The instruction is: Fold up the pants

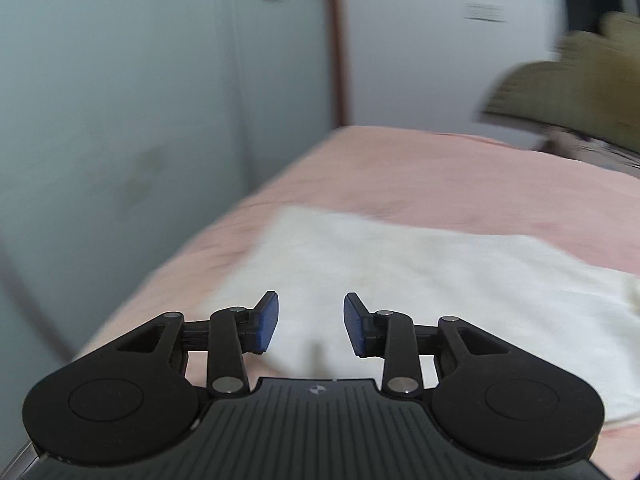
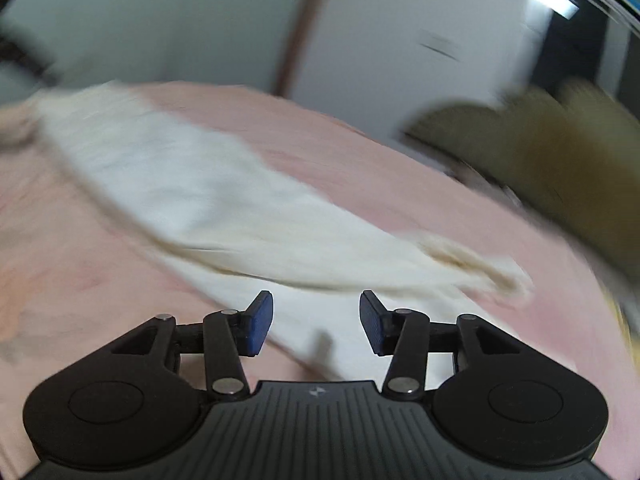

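both tongs empty, jaws apart. left gripper hangs over near end of white pants, blue pads spread w/ cloth showing in the gap; can't tell if pads touch the cloth. right gripper likewise spread above the pants, nothing between its pads.

pants lie flat-ish on a pink bedsheet. in right wrist view they run as a long pale band from upper left toward lower right, one layer lapped over another, w/ a bunched, yellowish crumpled end at right. near edge is hidden behind each gripper body.

both views badly motion-blurred, so seams & waistband can't be made out. beyond the bed: pale wall, a reddish-brown vertical strip, and an olive-brown blurred mass at right, cut off by frame edge, unidentifiable.
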`<state>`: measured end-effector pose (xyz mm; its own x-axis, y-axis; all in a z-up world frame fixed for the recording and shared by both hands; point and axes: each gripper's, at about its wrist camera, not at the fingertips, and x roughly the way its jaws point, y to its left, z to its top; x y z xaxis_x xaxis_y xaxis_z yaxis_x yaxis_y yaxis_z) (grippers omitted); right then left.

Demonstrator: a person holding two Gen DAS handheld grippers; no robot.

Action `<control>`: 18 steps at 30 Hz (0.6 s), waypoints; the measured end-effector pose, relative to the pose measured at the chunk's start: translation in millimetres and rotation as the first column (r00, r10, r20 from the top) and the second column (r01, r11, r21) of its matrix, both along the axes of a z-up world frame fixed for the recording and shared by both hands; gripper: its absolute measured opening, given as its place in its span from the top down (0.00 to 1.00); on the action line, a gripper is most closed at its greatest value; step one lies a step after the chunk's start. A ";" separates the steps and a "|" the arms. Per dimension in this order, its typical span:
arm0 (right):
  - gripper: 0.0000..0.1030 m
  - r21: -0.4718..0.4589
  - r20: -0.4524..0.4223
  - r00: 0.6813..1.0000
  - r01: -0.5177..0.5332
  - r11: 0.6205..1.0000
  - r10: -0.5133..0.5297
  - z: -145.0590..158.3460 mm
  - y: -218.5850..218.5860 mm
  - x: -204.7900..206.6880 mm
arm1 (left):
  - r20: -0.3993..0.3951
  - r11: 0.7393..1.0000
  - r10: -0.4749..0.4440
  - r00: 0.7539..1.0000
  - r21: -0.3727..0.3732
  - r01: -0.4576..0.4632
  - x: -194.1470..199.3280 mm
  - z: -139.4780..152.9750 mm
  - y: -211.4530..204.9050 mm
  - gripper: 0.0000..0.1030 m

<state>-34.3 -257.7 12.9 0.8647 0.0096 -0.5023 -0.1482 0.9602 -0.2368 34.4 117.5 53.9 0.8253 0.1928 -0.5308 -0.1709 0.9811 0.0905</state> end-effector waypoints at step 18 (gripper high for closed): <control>0.28 0.873 -0.246 0.846 0.406 0.271 -0.474 -52.0 -216.3 -60.5 | -0.129 0.880 -0.463 0.877 0.054 0.472 15.3 -71.3 -182.8 0.50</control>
<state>-94.8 -474.0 -39.1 0.9090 0.0139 -0.4166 0.3468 0.5292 0.7744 49.8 -65.4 -17.4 0.7677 -0.1547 -0.6219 0.3215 0.9324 0.1649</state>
